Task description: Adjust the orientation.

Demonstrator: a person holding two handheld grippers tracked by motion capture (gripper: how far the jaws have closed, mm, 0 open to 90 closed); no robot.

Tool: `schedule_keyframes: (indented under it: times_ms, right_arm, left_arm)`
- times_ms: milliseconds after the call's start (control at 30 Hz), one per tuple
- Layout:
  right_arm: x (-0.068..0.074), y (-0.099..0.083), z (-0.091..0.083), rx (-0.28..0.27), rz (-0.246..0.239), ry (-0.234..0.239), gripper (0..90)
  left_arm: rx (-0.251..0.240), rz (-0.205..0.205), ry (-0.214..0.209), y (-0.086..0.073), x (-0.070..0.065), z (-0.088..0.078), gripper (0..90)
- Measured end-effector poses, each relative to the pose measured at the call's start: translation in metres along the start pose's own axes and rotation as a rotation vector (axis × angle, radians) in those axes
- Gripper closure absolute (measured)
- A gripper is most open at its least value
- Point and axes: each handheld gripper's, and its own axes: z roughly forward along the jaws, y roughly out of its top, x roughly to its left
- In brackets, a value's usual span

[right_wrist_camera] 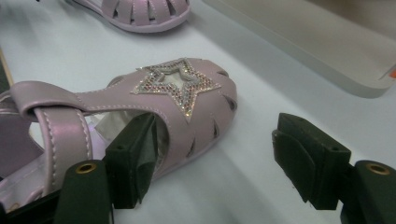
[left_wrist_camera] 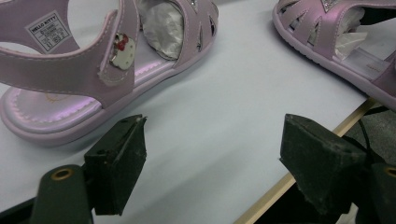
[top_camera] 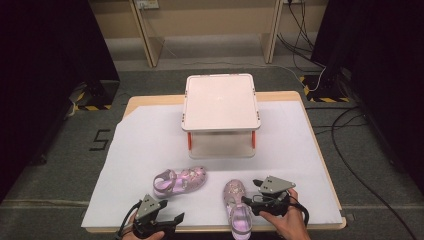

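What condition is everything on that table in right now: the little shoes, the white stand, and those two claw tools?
Left sandal: lying on its side, strap fastened, paper stuffed in the toe.
Right sandal: upright on its sole, toe pointing away, paper inside.
White stand: upright on the table, top bare.
Left gripper: jaws open, nothing between them, short of the left sandal.
Right gripper: jaws open, one jaw inside the right sandal, the other outside; pads not pressing.

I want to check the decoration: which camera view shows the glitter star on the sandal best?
The right gripper view: the glitter star lies close and sharp on the sandal's toe. In the high view that sandal is small and its star unreadable. The left gripper view cuts it off at the top edge.
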Motion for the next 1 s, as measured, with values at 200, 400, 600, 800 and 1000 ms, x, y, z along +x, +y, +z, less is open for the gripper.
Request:
schedule_keyframes:
  times_ms: [200, 400, 600, 800, 1000]
  right_arm:
    - [-0.002, 0.003, -0.014, -0.034, 0.01, 0.001, 31.8]
    - [0.004, 0.003, -0.041, -0.079, 0.013, 0.015, 32.7]
    - [0.018, 0.005, -0.051, -0.102, 0.002, 0.051, 33.2]
    - [0.032, 0.007, -0.052, -0.11, -0.012, 0.073, 33.3]
    - [0.043, 0.008, -0.047, -0.1, -0.052, 0.075, 33.7]
  left_arm:
    - [-0.006, -0.002, 0.0, 0.0, 0.001, -0.002, 22.1]
    - [-0.009, -0.007, 0.006, 0.0, 0.003, -0.004, 22.1]
    - [-0.004, 0.014, 0.033, -0.001, 0.003, -0.005, 22.0]
    - [-0.004, 0.025, 0.06, -0.002, 0.005, -0.006, 21.7]
    - [-0.002, 0.023, 0.062, -0.001, 0.004, -0.006, 21.5]
